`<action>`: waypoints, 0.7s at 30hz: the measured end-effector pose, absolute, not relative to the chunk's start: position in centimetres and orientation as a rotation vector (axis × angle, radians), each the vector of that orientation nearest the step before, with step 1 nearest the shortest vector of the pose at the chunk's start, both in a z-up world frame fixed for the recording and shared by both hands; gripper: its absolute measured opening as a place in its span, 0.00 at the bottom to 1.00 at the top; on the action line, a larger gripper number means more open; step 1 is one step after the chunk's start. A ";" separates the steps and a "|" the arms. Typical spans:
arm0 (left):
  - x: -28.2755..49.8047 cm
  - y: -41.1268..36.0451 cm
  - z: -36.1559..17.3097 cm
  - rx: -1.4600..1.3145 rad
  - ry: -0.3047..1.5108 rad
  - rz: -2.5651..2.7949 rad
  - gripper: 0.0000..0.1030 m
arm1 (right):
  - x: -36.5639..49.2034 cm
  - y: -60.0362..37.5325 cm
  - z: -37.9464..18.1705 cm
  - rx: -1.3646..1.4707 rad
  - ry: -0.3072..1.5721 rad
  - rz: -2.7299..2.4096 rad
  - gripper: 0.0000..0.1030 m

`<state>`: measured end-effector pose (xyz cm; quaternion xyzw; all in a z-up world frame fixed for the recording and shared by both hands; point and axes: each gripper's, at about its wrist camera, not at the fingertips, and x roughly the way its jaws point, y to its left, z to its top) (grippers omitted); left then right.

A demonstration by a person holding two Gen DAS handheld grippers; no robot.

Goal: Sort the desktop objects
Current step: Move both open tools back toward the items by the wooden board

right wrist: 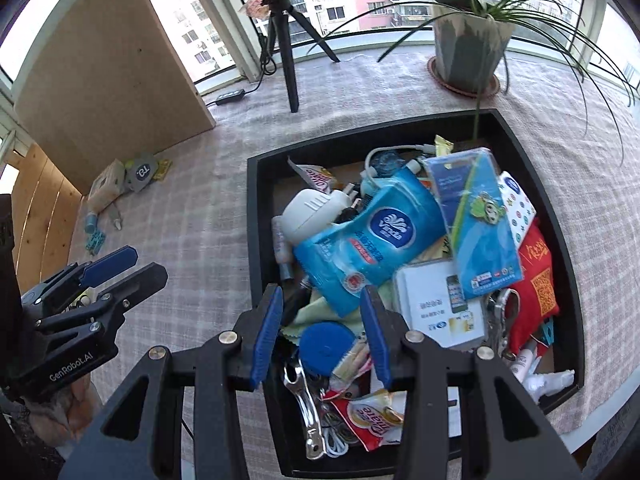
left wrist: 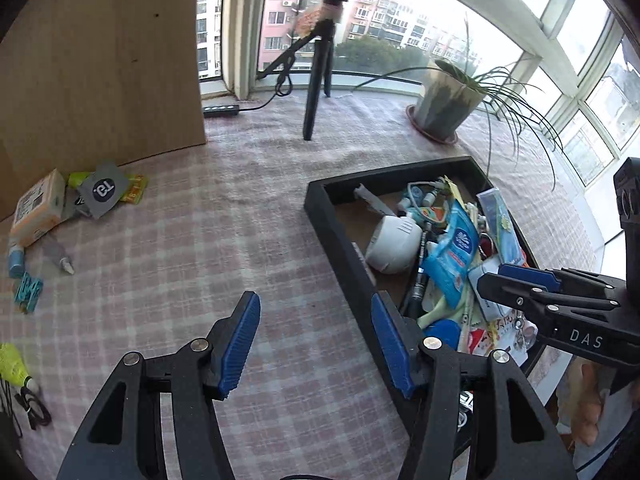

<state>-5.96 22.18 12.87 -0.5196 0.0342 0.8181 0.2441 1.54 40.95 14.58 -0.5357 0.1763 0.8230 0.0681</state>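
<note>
The left gripper (left wrist: pixel 316 344), black with ribbed blue pads, hangs over the pink-and-white checked tablecloth (left wrist: pixel 180 248) with its jaws parted and nothing between them; its right finger stands just beside the near-left wall of the black square tray (left wrist: pixel 320 208), which lies toward two o'clock in the left wrist view. The right gripper (right wrist: pixel 322 334) hovers above the tray's near edge, its jaws likewise apart and gripping nothing; beneath them, at six o'clock in its own view, lie a round blue disc (right wrist: pixel 326 346), a silver metal clip (right wrist: pixel 306 404) and a red-and-white snack sachet (right wrist: pixel 372 416). The tray is heaped: a blue Vinda tissue pack (right wrist: pixel 372 240) near the centre, a white rounded plug adapter (right wrist: pixel 308 212) at its ten o'clock, a blue card sleeve with a green cartoon pin (right wrist: pixel 476 216) at two o'clock, a white card with a phone picture (right wrist: pixel 440 304) below it, a red fabric pouch with a code print (right wrist: pixel 536 280) toward four o'clock. Outside the tray, at nine o'clock in the left wrist view, a loose cluster rests on the cloth beside a tall light wooden board (left wrist: pixel 100 60): a pale orange box (left wrist: pixel 38 208), a grey tag (left wrist: pixel 102 194), a small white dropper bottle (left wrist: pixel 60 258) and a teal clip (left wrist: pixel 28 292); a yellow shuttlecock (left wrist: pixel 14 366) lies at eight o'clock. At twelve o'clock stand a black tripod (left wrist: pixel 316 80) and, to its right, a grey potted plant (left wrist: pixel 444 100).
</note>
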 end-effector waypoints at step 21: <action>-18.3 -6.7 7.2 -1.773 -0.362 2.661 0.54 | -7.9 26.2 11.6 -1.882 0.369 2.616 0.39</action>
